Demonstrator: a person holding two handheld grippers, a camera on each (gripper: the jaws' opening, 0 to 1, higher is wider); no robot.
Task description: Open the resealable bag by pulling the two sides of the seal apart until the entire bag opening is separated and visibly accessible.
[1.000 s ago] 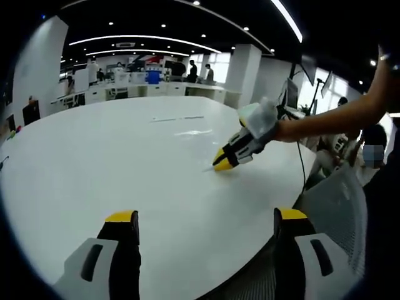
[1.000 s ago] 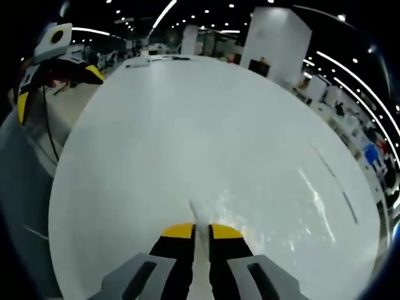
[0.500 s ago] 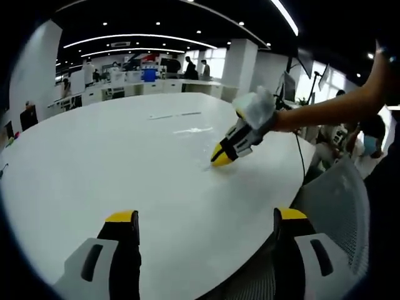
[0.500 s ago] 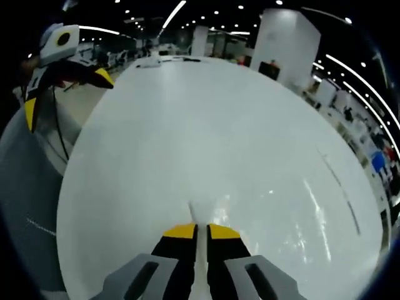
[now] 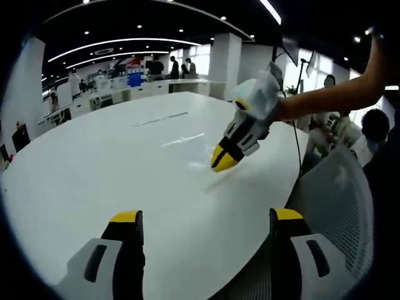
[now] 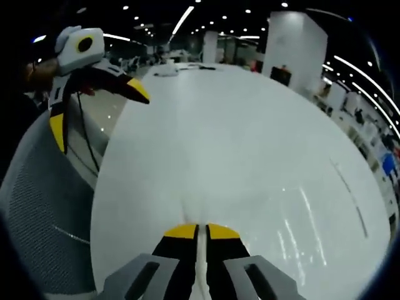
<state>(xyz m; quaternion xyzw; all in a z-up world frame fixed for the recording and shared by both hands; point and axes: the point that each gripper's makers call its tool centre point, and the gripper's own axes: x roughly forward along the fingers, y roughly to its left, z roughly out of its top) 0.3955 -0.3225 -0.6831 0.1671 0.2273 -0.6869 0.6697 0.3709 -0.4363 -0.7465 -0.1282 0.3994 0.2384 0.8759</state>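
Right gripper (image 5: 223, 161) lifted slightly, jaws pinched on clear bag (image 6: 199, 250) edge | left gripper (image 5: 201, 220) wide, holding nothing, near table (image 5: 94, 162) edge

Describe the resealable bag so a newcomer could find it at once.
Start at the big white round table. Near its edge by the grey mesh chair, the right gripper has its yellow-tipped fingers shut on a thin clear film: that is the resealable bag. It is nearly see-through against the tabletop, told mainly by its glare and pale edge.
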